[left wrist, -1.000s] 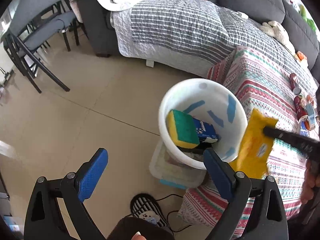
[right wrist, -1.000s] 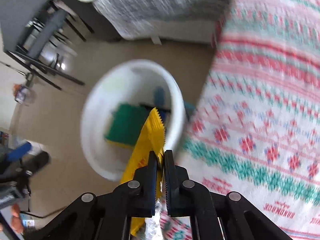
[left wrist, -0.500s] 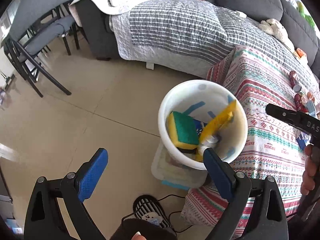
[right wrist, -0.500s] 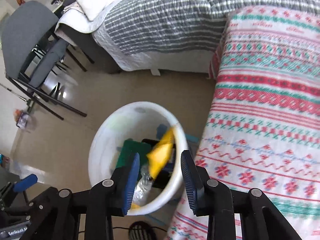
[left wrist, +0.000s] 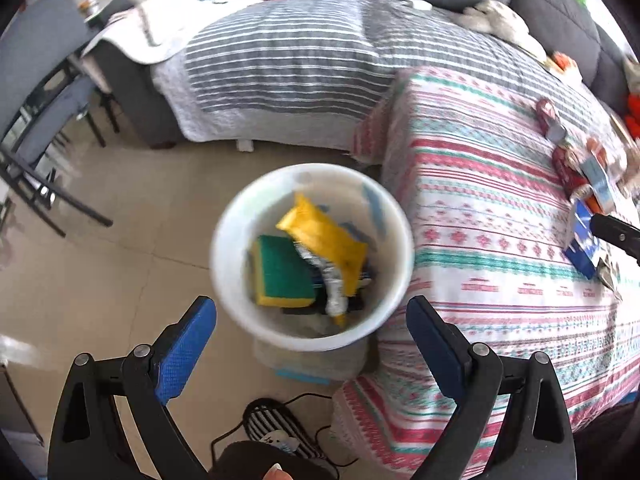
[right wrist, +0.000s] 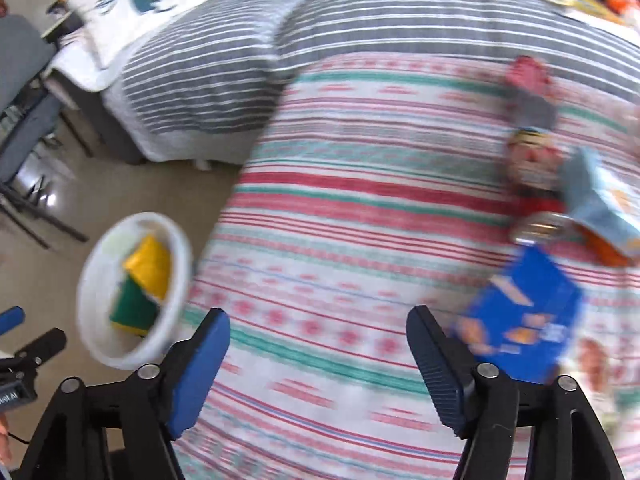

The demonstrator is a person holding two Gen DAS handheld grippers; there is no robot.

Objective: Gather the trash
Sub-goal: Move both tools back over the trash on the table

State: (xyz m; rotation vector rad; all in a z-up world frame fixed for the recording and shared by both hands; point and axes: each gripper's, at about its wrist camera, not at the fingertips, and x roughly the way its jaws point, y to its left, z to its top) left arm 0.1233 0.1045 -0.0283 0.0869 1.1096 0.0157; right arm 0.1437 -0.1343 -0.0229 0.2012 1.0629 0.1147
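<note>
A white bucket (left wrist: 240, 216) stands on the floor beside the patterned table (left wrist: 480, 208). Inside lie a yellow wrapper (left wrist: 324, 236) and a green-and-yellow sponge (left wrist: 280, 272). My left gripper (left wrist: 312, 344) is open and empty, just above the bucket's near rim. My right gripper (right wrist: 318, 356) is open and empty over the tablecloth (right wrist: 360, 216). A blue packet (right wrist: 524, 316) lies just right of it, with a light blue carton (right wrist: 604, 200) and red cans (right wrist: 532, 160) behind. The bucket also shows in the right wrist view (right wrist: 176, 280), at the left.
A sofa with a grey striped blanket (left wrist: 300, 64) runs behind the table. Dark chairs (left wrist: 36, 120) stand at the left on the tiled floor. A plastic box (left wrist: 316, 364) sits under the bucket, and a striped slipper (left wrist: 276, 428) with a cable lies near it.
My right gripper opened and dropped the yellow wrapper into the bucket, then swung right over the table towards the blue packet. The left gripper stayed open and moved closer over the bucket.
</note>
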